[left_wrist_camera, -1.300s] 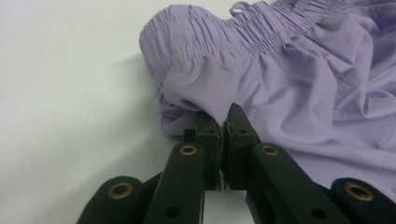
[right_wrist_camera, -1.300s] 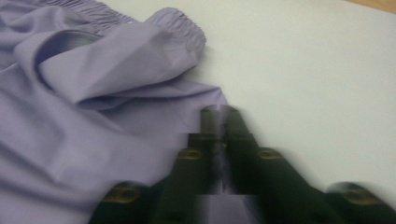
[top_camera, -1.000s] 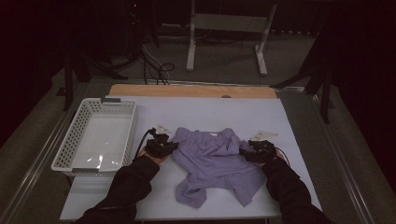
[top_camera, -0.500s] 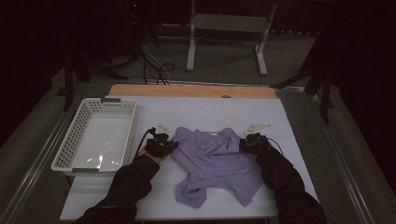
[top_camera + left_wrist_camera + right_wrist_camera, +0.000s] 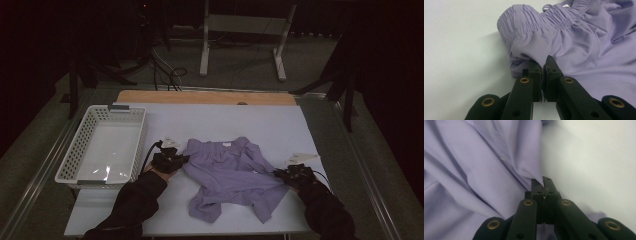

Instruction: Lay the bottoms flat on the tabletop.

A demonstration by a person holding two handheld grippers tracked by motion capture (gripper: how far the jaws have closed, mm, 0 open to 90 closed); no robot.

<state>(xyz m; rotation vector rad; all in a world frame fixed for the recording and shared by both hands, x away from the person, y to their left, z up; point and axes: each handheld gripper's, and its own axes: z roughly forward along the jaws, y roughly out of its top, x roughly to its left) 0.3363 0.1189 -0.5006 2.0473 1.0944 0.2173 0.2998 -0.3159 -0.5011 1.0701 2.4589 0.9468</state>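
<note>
Light purple shorts (image 5: 230, 175) lie crumpled on the white table (image 5: 225, 120), waistband toward the far side. My left gripper (image 5: 184, 159) is at their left edge, shut on a fold of cloth just below the gathered elastic waistband (image 5: 536, 22). In the left gripper view the jaws (image 5: 543, 63) pinch that purple fabric (image 5: 579, 45). My right gripper (image 5: 278, 174) is at the garment's right edge, shut on a thin ridge of cloth. The right gripper view shows the jaws (image 5: 543, 182) closed on the edge of the fabric (image 5: 486, 170), which runs taut away from them.
An empty white mesh basket (image 5: 75, 165) stands on the table's left part, close to my left hand. A wooden strip (image 5: 205, 97) borders the far edge. Bare white tabletop lies beyond the shorts. A metal stand (image 5: 240, 30) and cables are on the dark floor behind.
The right gripper has moved right and toward the near edge, dragging the shorts' right side out with it. The left gripper has stayed put on the waistband corner.
</note>
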